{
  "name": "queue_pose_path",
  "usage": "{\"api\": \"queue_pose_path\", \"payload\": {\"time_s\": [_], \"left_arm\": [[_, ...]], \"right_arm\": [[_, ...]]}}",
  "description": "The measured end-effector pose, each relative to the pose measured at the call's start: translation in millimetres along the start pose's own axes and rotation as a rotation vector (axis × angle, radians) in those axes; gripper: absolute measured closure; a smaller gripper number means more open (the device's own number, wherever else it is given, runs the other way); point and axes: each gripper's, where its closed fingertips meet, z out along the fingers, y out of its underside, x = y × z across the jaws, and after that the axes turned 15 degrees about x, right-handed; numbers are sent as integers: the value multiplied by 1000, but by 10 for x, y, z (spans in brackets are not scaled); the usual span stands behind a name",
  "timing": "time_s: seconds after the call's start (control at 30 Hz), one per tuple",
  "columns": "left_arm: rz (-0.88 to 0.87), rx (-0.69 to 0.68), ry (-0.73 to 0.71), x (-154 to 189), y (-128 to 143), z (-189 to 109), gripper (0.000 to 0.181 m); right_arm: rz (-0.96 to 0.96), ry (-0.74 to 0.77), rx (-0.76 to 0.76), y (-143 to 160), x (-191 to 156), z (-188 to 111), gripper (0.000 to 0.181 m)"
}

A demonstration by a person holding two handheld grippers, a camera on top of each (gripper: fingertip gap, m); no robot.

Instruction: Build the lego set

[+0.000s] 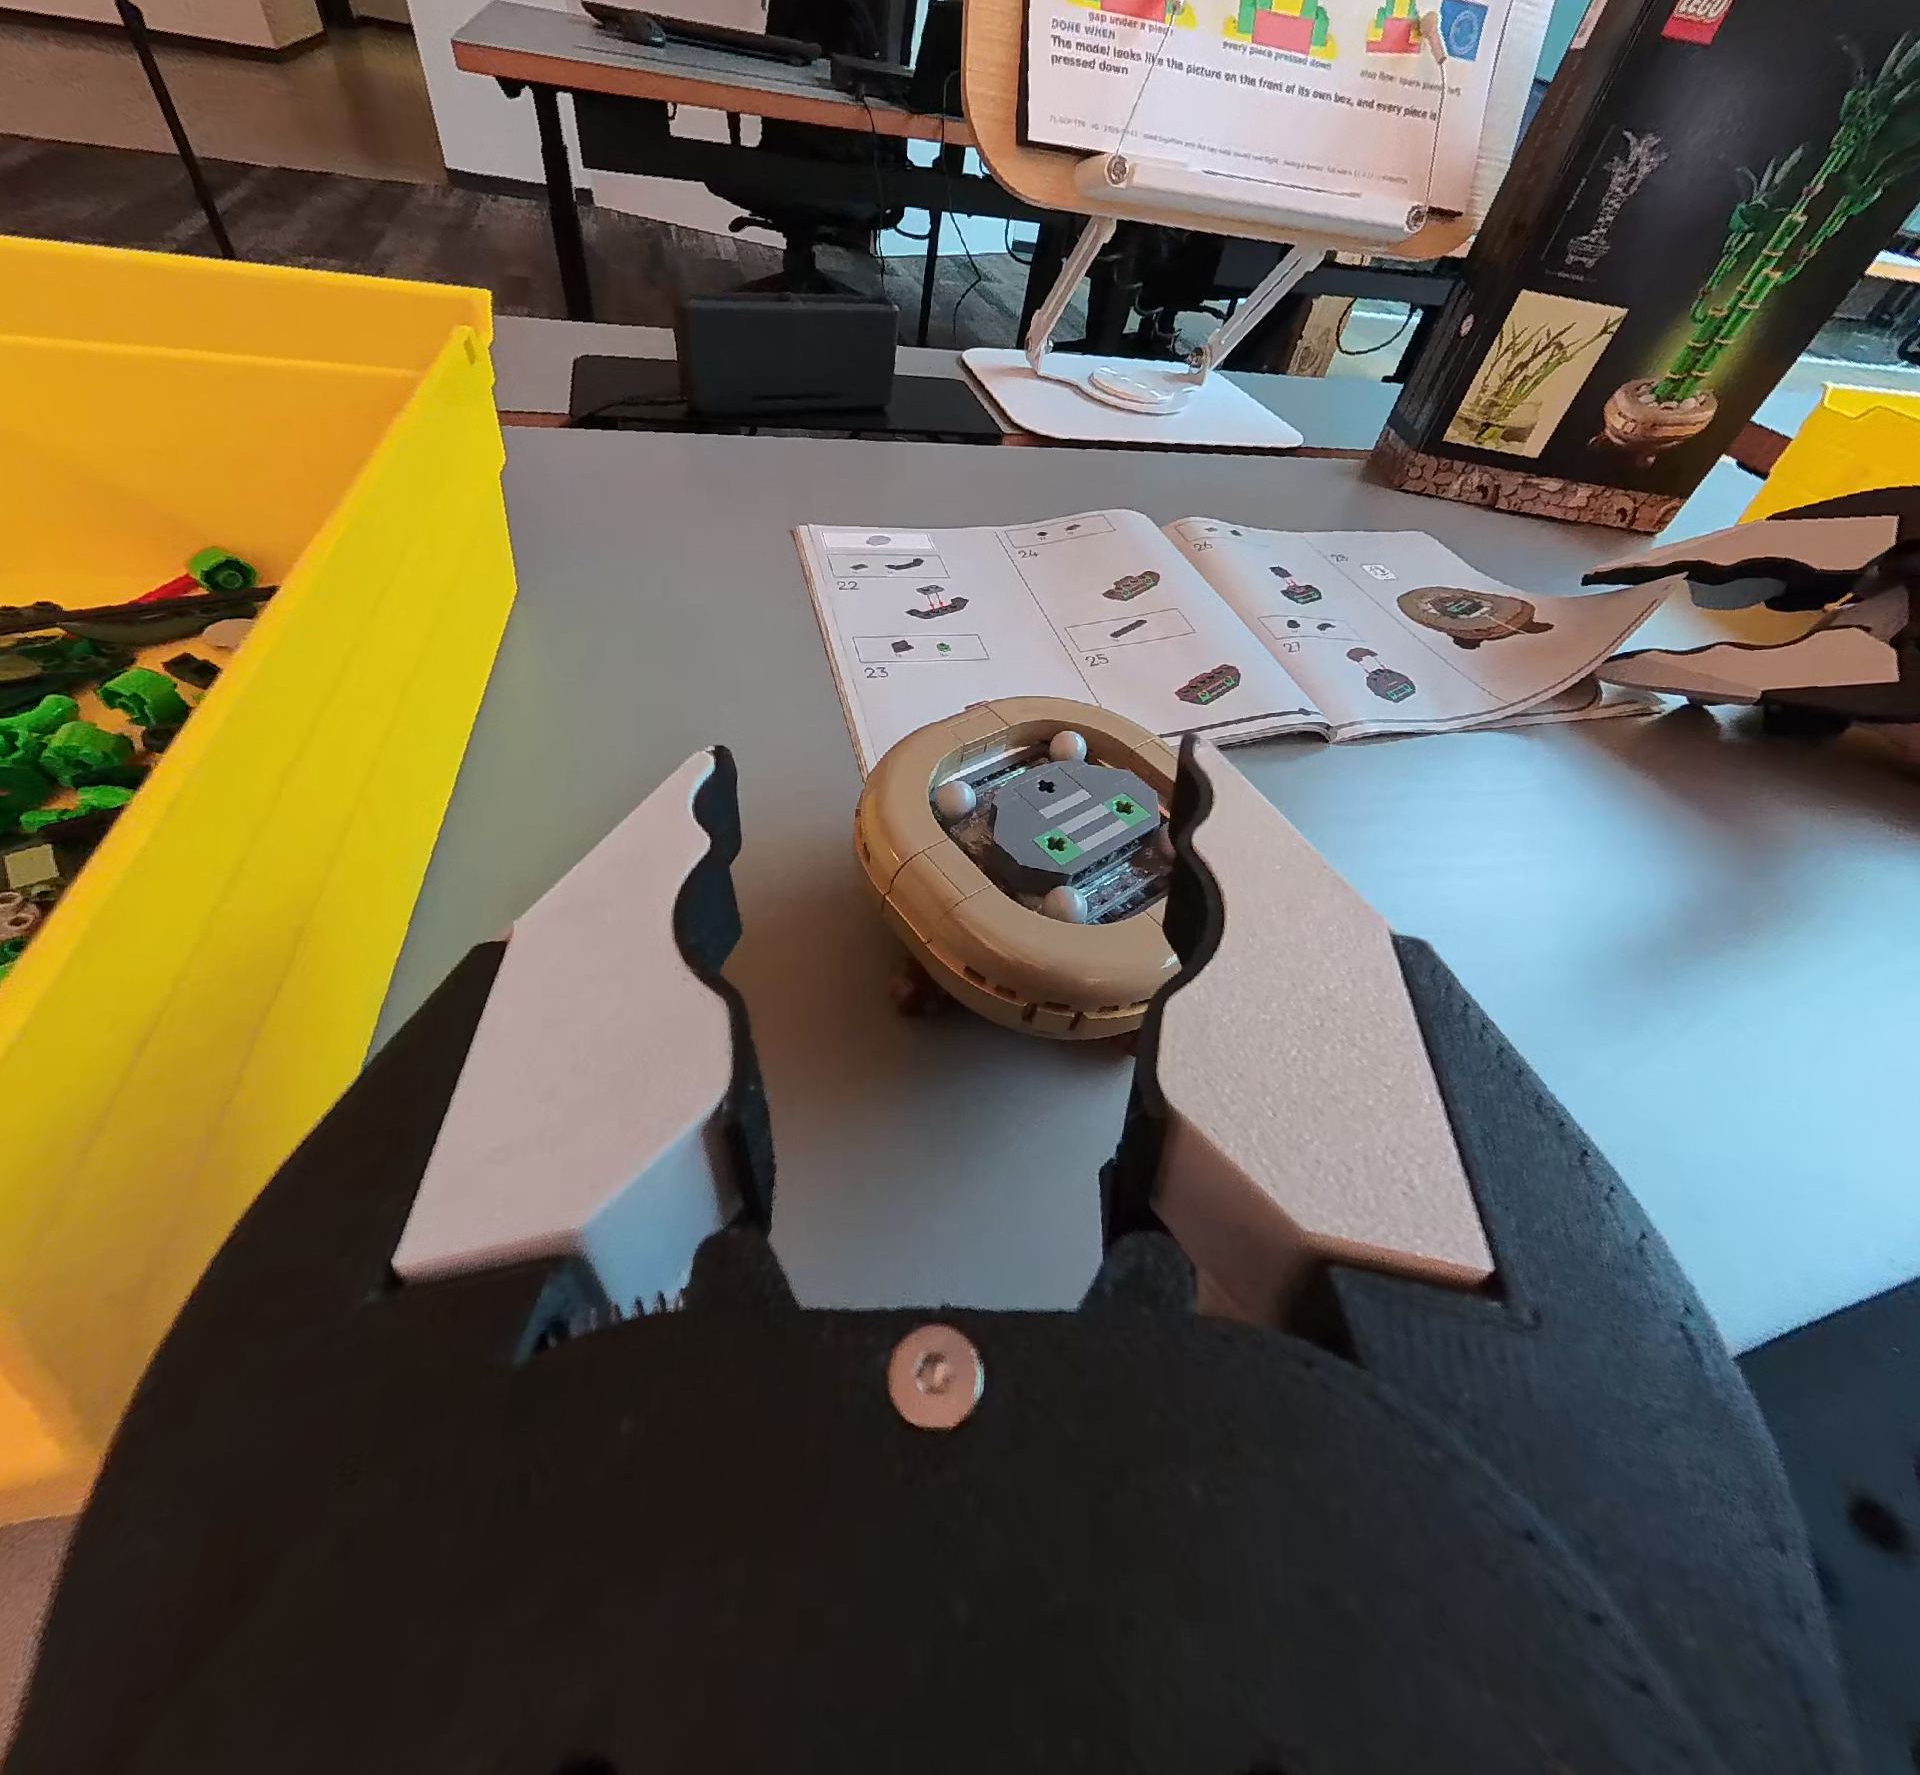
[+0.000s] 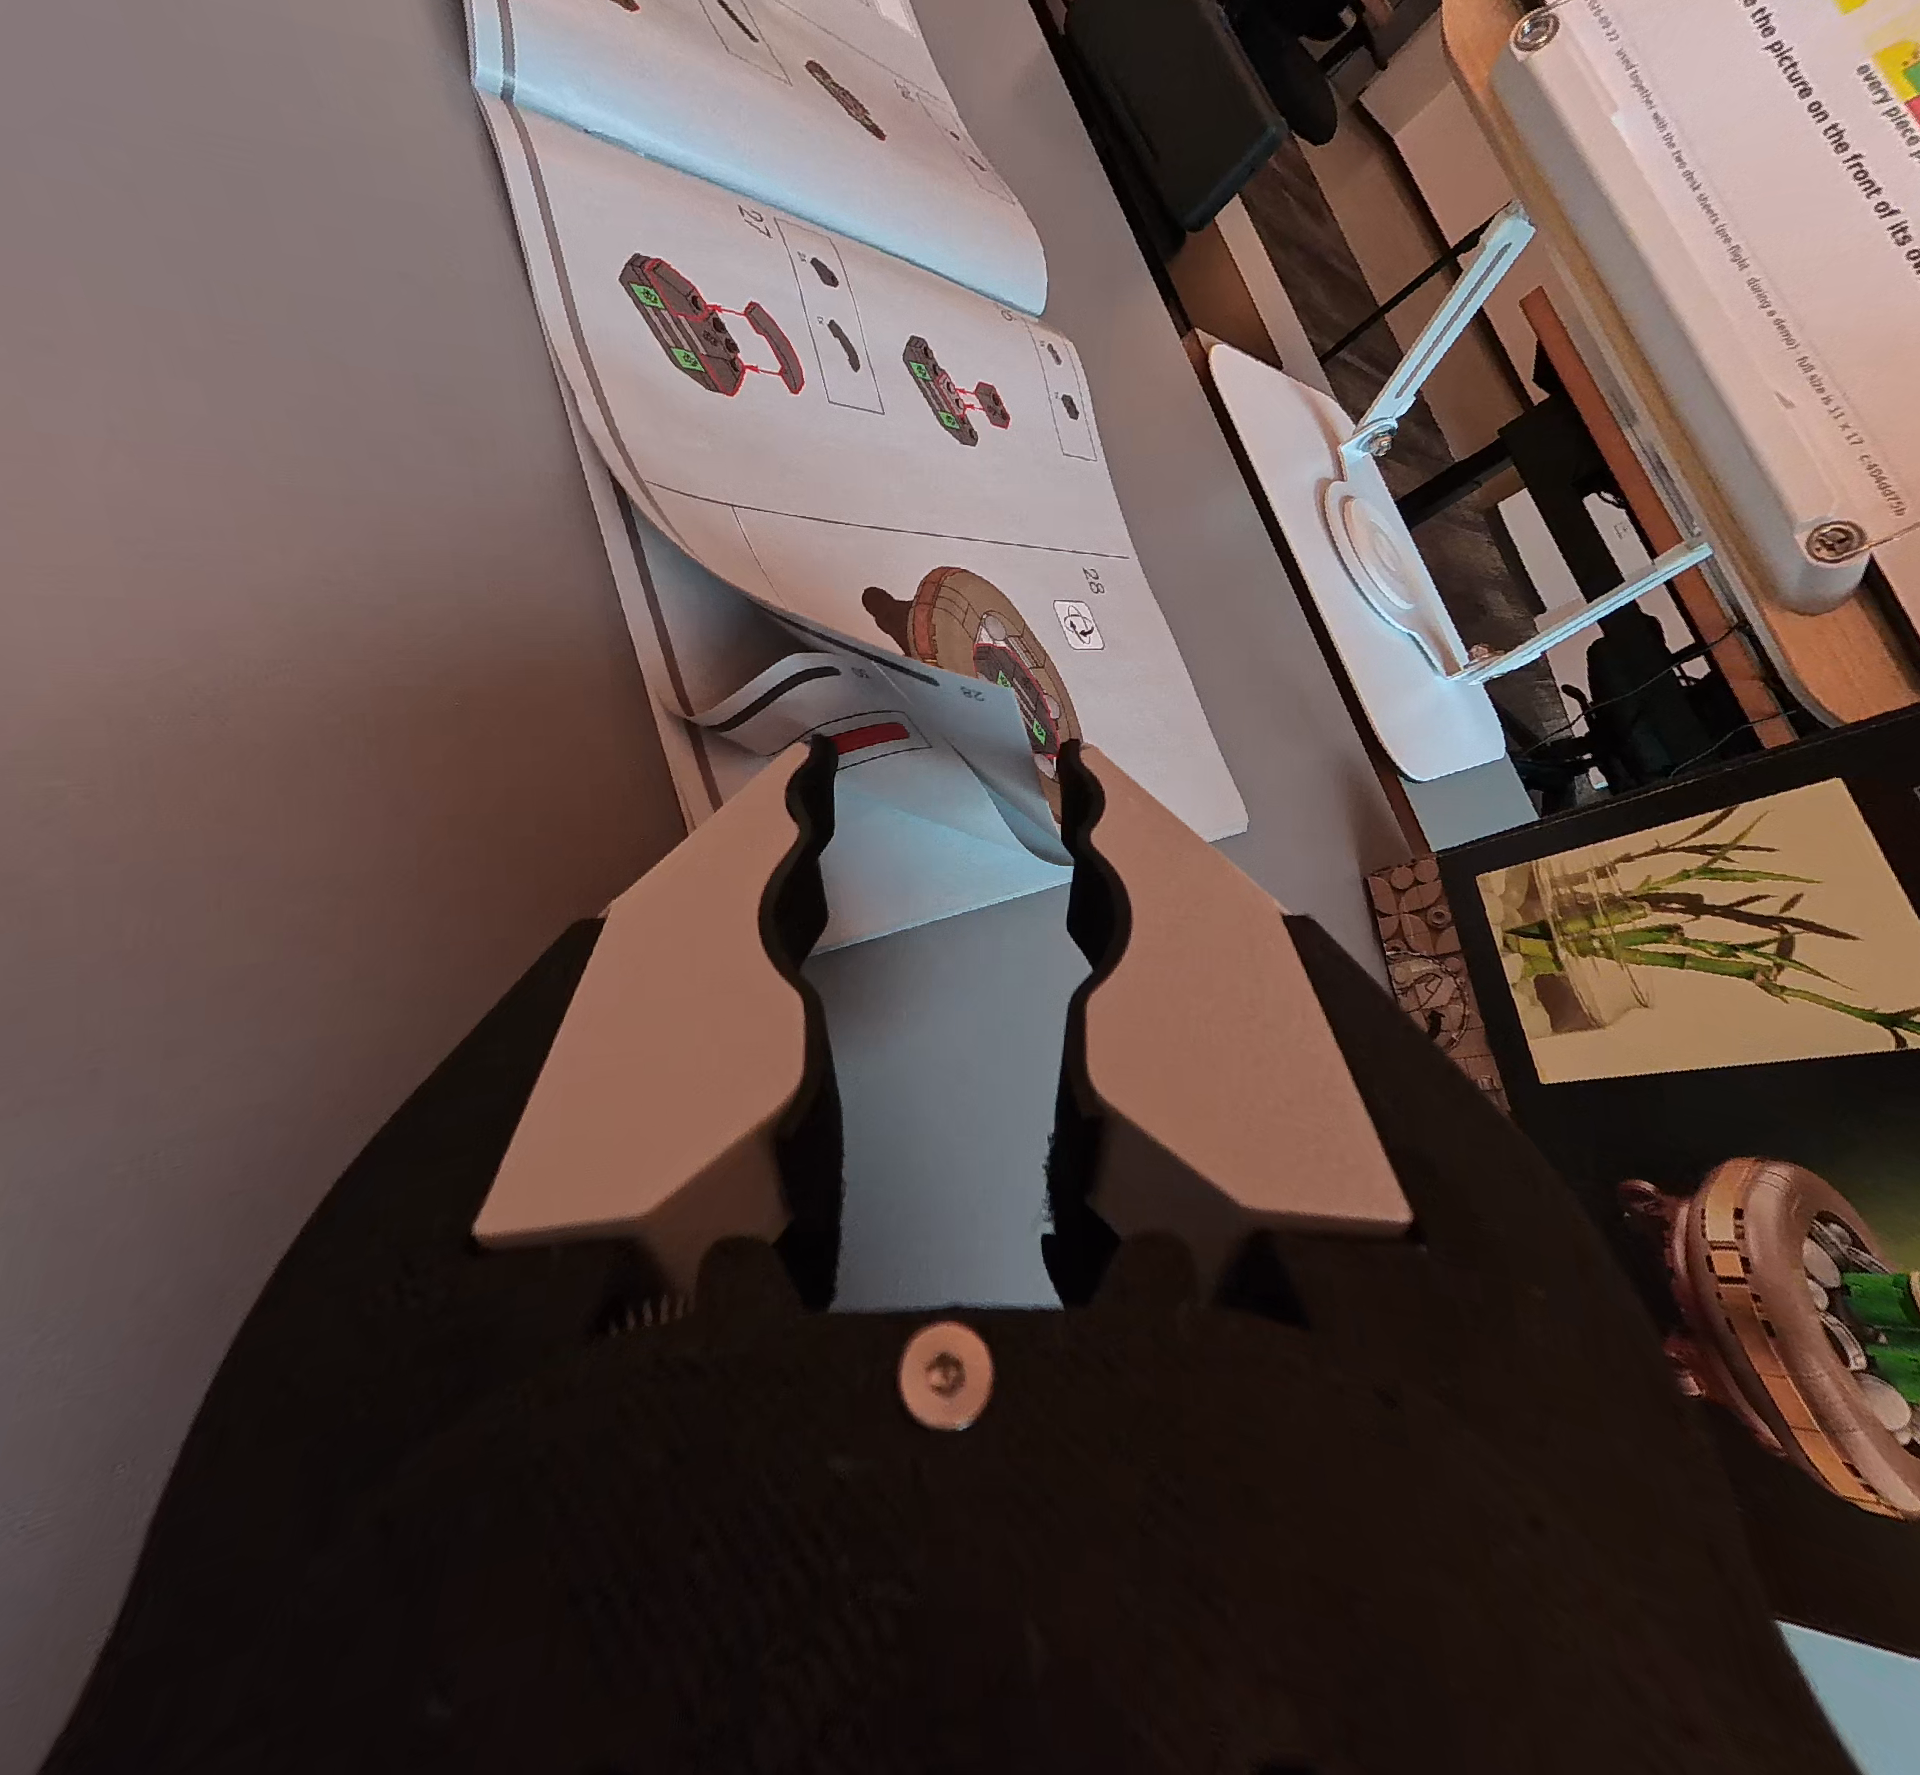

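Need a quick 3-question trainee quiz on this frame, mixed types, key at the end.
1. True or false: the left gripper is clamped shut on the tan pot base.
2. Where are the loose green pieces? A) on the booklet B) in the yellow bin C) on the set box
3. What is the right gripper working at?

Key
1. False: its jaws are open, the base sits on the table ahead of them.
2. B
3. The lifted page corner of the instruction booklet; jaws open around it.
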Motion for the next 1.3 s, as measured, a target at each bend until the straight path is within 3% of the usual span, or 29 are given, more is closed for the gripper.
{"api": "queue_pose_path", "payload": {"time_s": [0.23, 0.43, 0.67, 0.8, 1.0, 1.3], "left_arm": [[-6, 28, 22, 14, -73, 3, 98], [122, 53, -32, -155, -249, -135, 97], [33, 79, -27, -212, -186, -237, 98], [71, 122, -24, -224, -266, -223, 102], [73, -24, 4, -226, -27, -92, 94], [101, -22, 3, -246, 0, -22, 91]], "right_arm": [[-12, 0, 3, -4, -8, 0, 140], [-37, 34, -6, 17, 39, 4, 139], [-82, 52, -5, 13, 42, 0, 142], [-106, 55, -10, 13, 36, 4, 143], [-100, 54, -8, 18, 43, 0, 143], [-102, 40, -5, 12, 23, 3, 144]]}}
